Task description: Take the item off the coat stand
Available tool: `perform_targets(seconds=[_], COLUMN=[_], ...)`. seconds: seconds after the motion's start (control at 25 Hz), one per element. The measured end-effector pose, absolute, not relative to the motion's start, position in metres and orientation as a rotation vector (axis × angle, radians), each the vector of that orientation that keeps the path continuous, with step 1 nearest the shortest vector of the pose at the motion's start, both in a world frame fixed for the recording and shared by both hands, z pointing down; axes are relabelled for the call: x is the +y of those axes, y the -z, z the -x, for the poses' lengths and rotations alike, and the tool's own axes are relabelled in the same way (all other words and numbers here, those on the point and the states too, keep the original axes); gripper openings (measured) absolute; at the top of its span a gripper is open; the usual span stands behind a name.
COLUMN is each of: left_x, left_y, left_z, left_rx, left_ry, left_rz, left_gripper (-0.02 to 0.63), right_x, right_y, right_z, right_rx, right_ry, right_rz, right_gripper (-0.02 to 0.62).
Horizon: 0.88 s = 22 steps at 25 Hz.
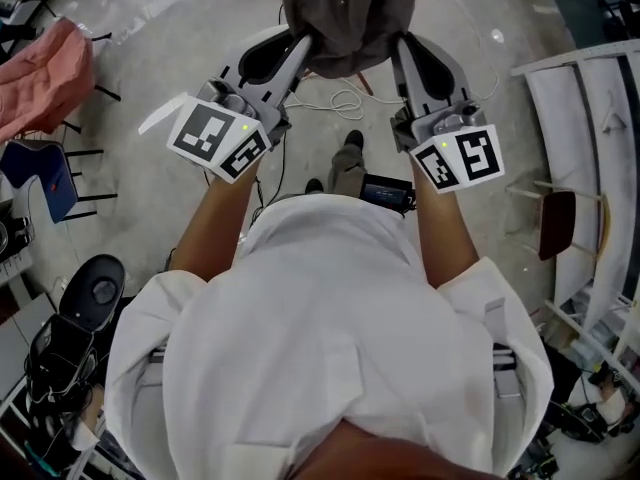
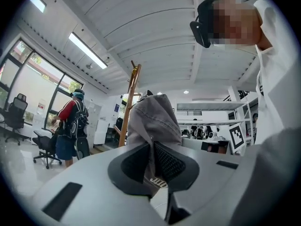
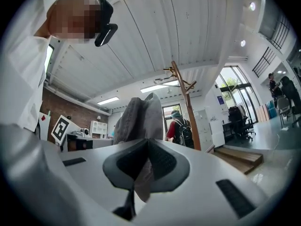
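Observation:
A grey cloth garment (image 1: 350, 13) hangs bunched between my two grippers, off the stand. My left gripper (image 1: 300, 48) is shut on the garment's left edge, where the grey cloth (image 2: 153, 121) is pinched between the black pads. On the other side my right gripper (image 1: 405, 53) is shut on the right edge, with the cloth (image 3: 141, 117) squeezed between its pads. The wooden coat stand (image 2: 129, 102) rises behind the garment, apart from it; in the right gripper view the coat stand (image 3: 186, 105) has bare hooks at its top.
A person with a backpack (image 2: 70, 124) stands by office chairs near the windows. A pink cloth (image 1: 45, 68) lies on a rack at the left, white shelving (image 1: 590, 128) at the right. A white cable (image 1: 335, 98) lies on the concrete floor.

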State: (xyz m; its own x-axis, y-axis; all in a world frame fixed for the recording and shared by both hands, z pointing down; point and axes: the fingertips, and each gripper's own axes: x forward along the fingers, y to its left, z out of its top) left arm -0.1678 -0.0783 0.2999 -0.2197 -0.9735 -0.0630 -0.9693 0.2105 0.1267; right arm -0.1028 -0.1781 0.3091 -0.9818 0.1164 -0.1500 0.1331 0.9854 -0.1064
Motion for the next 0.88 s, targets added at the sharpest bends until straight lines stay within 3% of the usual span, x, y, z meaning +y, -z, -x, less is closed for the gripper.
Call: perform_targets(seconds=[0.88], left_x=[-0.006], left_y=[-0.434], left_z=[0.103], left_rx=[-2.231], left_ry=[0.340], left_rz=[-1.843], left_gripper=[0.046], right_x=[-0.093], right_y=[-0.450], right_z=[0.035], right_rx=[3.251], right_ry=[0.338], right_rz=[-0.108], right_gripper=[0.028])
